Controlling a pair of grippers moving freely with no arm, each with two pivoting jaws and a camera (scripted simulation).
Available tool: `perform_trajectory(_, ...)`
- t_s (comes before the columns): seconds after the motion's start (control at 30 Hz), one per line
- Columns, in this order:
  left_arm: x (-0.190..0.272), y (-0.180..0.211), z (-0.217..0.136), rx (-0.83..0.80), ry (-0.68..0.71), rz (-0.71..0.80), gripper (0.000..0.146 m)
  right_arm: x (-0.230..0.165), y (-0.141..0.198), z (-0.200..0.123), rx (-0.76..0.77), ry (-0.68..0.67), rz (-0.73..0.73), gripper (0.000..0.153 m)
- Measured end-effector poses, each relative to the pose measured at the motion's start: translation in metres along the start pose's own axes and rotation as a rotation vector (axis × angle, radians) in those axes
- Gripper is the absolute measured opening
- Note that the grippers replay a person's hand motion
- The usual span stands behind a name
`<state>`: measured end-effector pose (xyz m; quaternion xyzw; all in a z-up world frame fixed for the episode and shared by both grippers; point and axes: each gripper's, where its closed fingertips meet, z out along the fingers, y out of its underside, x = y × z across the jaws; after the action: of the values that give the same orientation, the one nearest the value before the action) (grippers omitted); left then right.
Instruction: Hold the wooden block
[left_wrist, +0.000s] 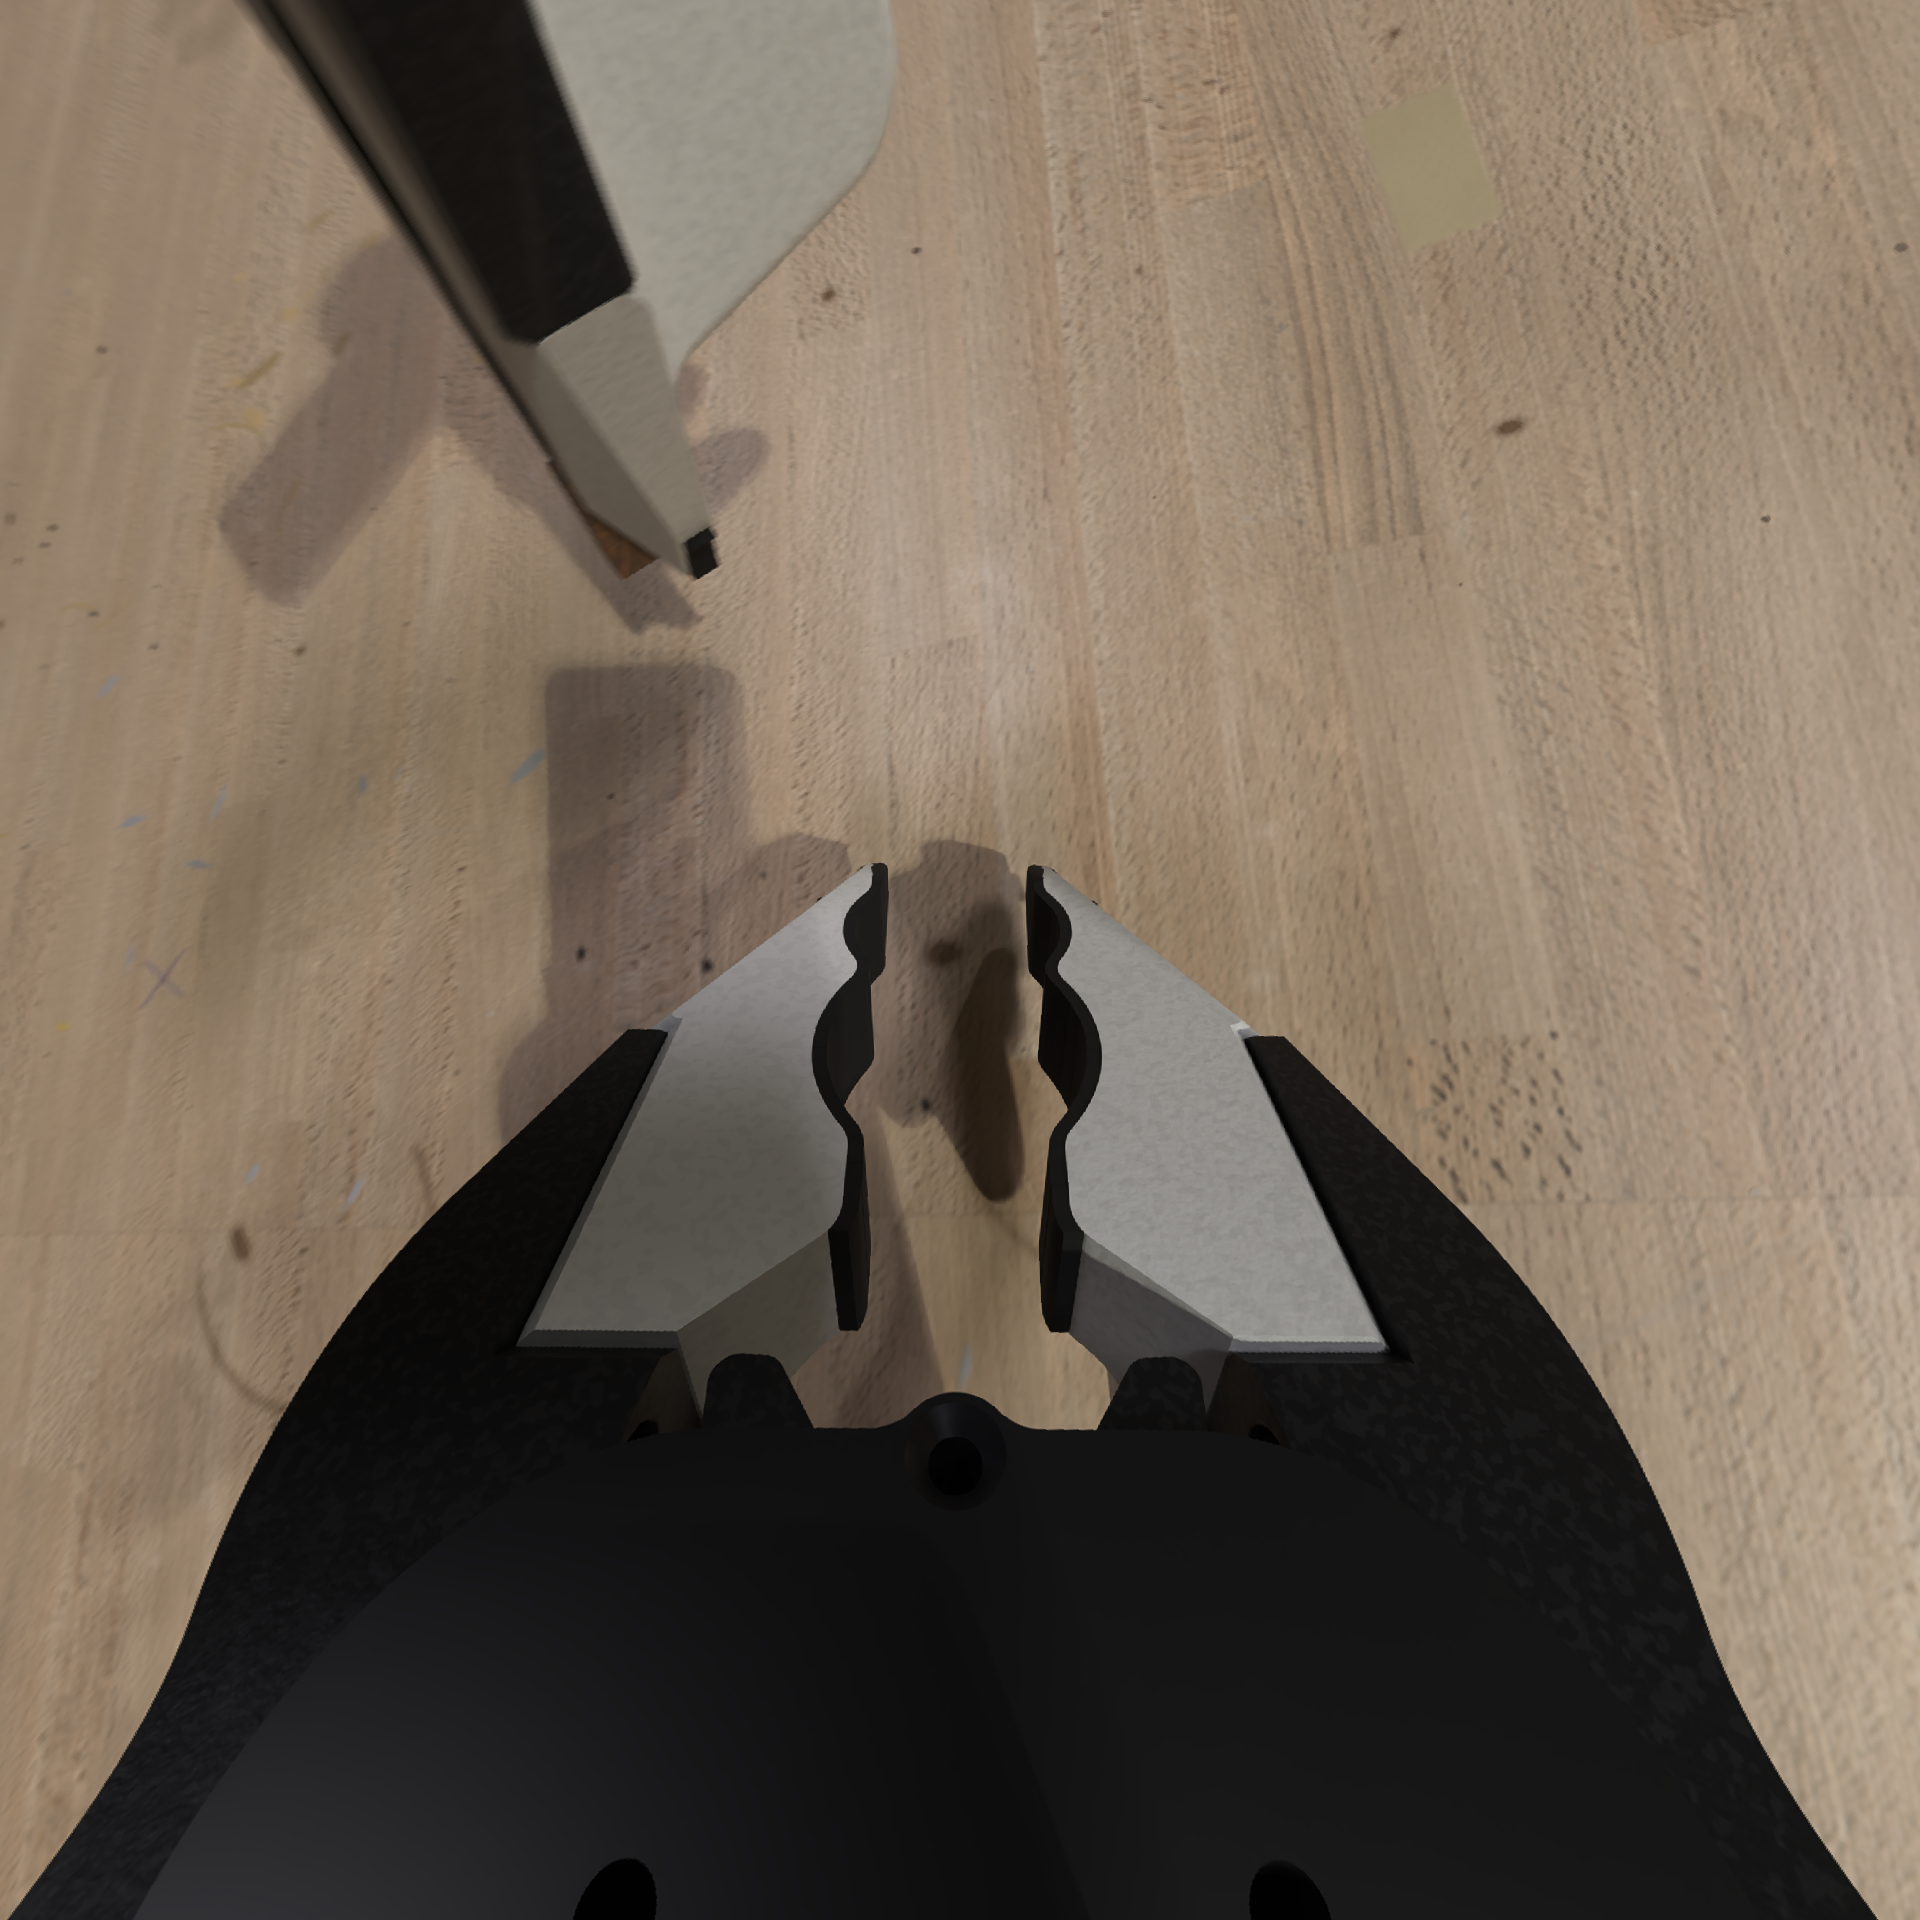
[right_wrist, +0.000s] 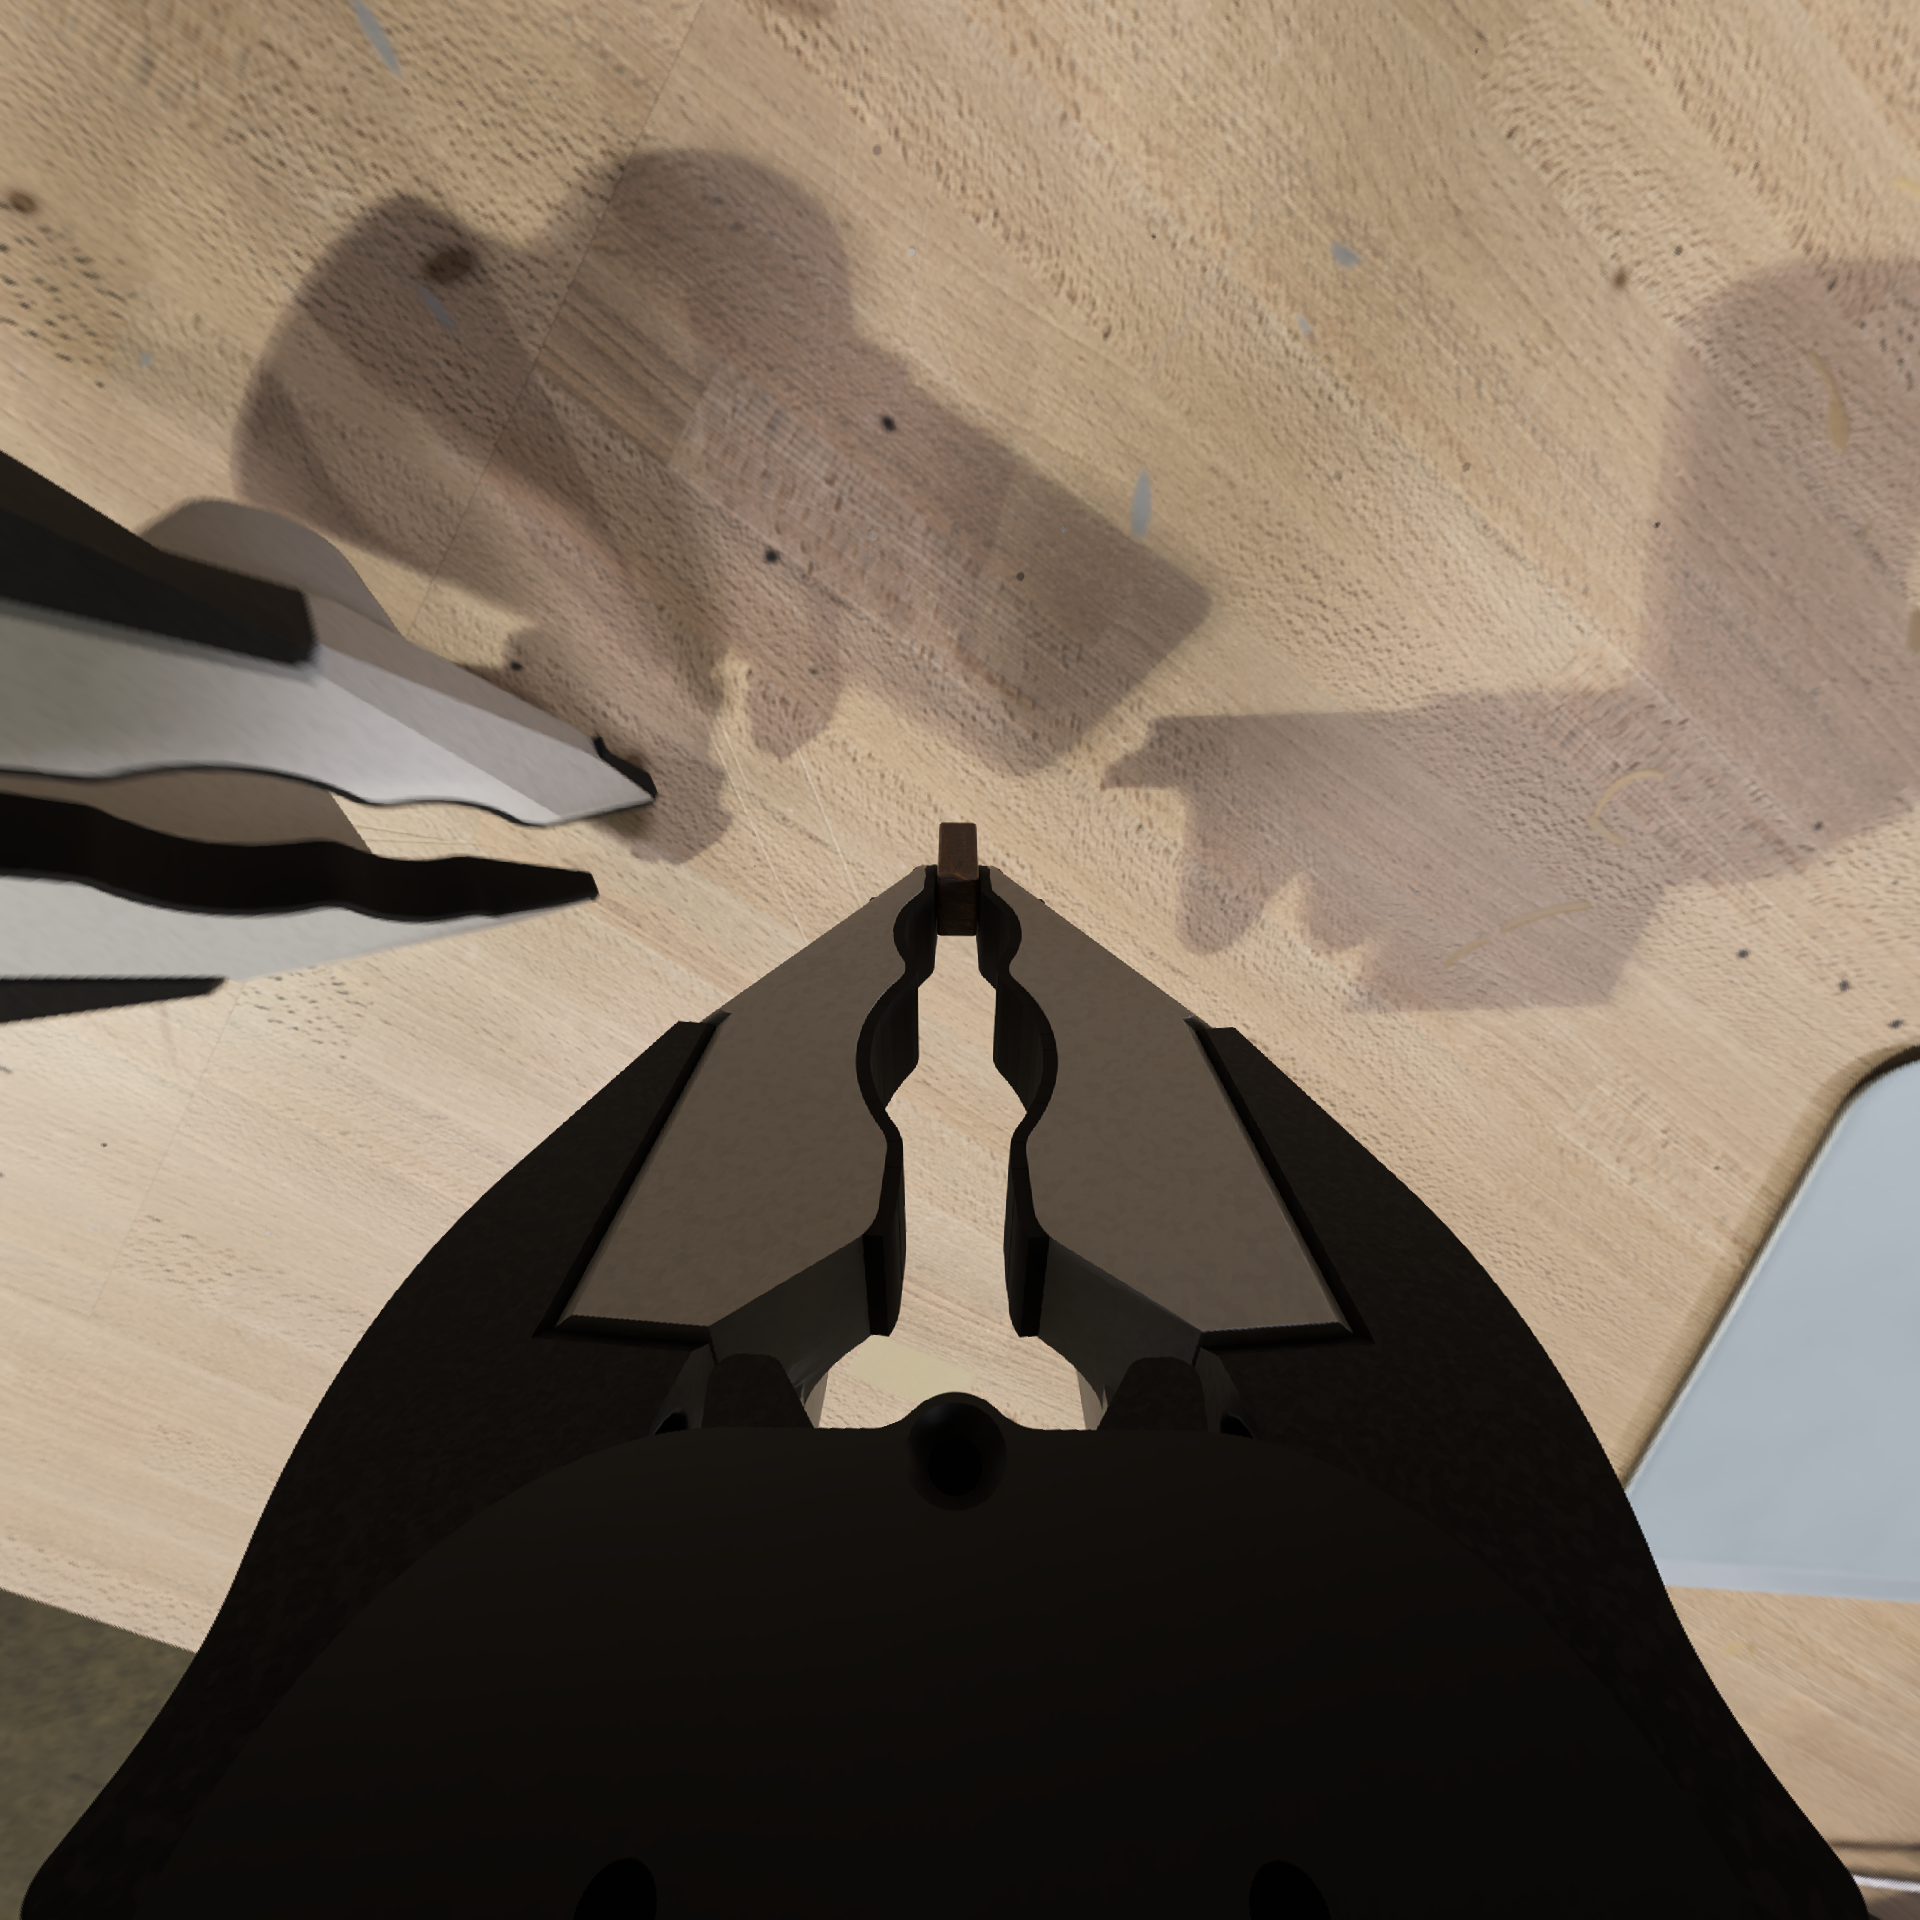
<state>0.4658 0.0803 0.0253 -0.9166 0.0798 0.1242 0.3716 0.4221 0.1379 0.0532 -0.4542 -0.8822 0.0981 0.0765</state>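
Observation:
The wooden block (right_wrist: 957, 878) is a small dark brown piece pinched between the tips of my right gripper (right_wrist: 957, 883), which is shut on it above the wooden tabletop. In the left wrist view the right gripper (left_wrist: 665, 551) comes down from the upper left, with a brown sliver of the block (left_wrist: 621, 556) at its tip. My left gripper (left_wrist: 957, 883) is open and empty, its jaws a small gap apart, close over the table. It also shows in the right wrist view (right_wrist: 613, 831) at the left edge, near the block.
The light wooden tabletop (left_wrist: 1351, 727) fills both views. A pale tan square patch (left_wrist: 1432, 166) lies at the far right in the left wrist view. A pale grey-blue flat shape (right_wrist: 1787, 1351) lies at the right edge of the right wrist view.

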Motion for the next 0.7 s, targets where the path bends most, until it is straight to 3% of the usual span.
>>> perform_trajectory(0.23,-0.002,-0.007,0.02,0.0,0.031,-0.203,0.025,-0.003,-0.004,-0.002,-0.021,0.052,-0.024,0.006)
perform_trajectory(0.7,-0.003,0.002,0.017,-0.036,-0.015,-0.181,0.009,-0.002,-0.007,0.0,-0.003,0.068,-0.022,0.006)
